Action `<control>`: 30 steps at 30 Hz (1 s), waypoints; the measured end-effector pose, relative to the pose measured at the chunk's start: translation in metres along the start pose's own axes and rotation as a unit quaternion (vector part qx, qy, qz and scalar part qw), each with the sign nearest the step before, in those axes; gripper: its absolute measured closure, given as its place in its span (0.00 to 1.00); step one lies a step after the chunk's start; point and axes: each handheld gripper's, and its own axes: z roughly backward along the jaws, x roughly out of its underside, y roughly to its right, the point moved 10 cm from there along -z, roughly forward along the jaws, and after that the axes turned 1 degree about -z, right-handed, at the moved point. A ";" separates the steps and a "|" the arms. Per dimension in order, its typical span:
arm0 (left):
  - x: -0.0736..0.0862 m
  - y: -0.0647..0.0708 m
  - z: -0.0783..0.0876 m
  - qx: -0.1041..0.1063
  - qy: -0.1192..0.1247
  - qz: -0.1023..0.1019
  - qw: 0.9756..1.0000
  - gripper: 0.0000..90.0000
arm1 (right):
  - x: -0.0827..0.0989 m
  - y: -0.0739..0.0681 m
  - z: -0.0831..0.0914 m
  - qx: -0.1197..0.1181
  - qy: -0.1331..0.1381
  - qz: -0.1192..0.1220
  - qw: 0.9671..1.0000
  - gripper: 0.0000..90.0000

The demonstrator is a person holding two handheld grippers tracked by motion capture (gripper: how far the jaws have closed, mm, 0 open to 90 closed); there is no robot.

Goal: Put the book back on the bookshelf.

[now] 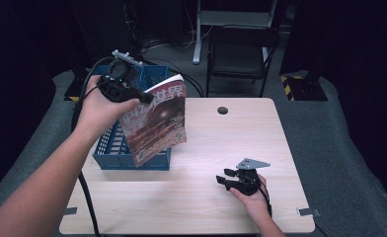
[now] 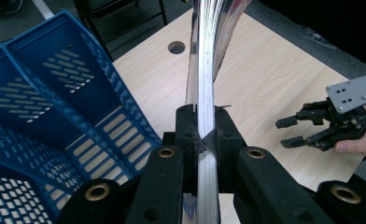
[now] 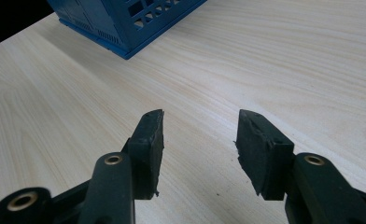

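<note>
Above the table's [image 1: 201,197] left edge your left gripper [image 1: 147,98] clamps the magazine [image 1: 154,121], so lower it spine-first into the blue basket [image 1: 107,148] while your right gripper [image 1: 227,178] waits open.

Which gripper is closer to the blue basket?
Left. The left gripper holds a magazine right above the basket. The right gripper rests open on the table, well off to the side.

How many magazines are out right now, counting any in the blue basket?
1. The magazine hangs clamped in the left gripper above the blue basket at the table's left. The basket floor seen looks bare; its near end is hidden.
</note>
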 end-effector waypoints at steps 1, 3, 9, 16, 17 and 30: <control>0.000 -0.003 0.000 -0.004 0.001 0.001 1.000 0.93 | 0.000 0.000 0.000 0.000 0.000 0.001 1.000 0.57; 0.000 -0.007 0.002 -0.008 0.002 0.006 1.000 0.93 | 0.000 0.000 -0.001 -0.001 0.000 0.004 1.000 0.57; 0.003 -0.019 0.004 -0.024 0.010 0.029 0.999 0.93 | 0.000 0.001 -0.001 0.000 0.001 0.004 1.000 0.57; 0.006 -0.035 0.010 -0.037 0.012 0.047 0.998 0.93 | 0.000 0.000 -0.002 0.002 -0.002 -0.001 1.000 0.57; 0.007 -0.038 0.011 -0.041 0.013 0.049 0.998 0.93 | 0.000 -0.001 -0.002 -0.001 -0.003 -0.001 1.000 0.57; 0.017 -0.062 0.029 -0.067 0.008 0.074 0.995 0.93 | 0.000 -0.001 -0.004 -0.001 -0.001 0.000 1.000 0.56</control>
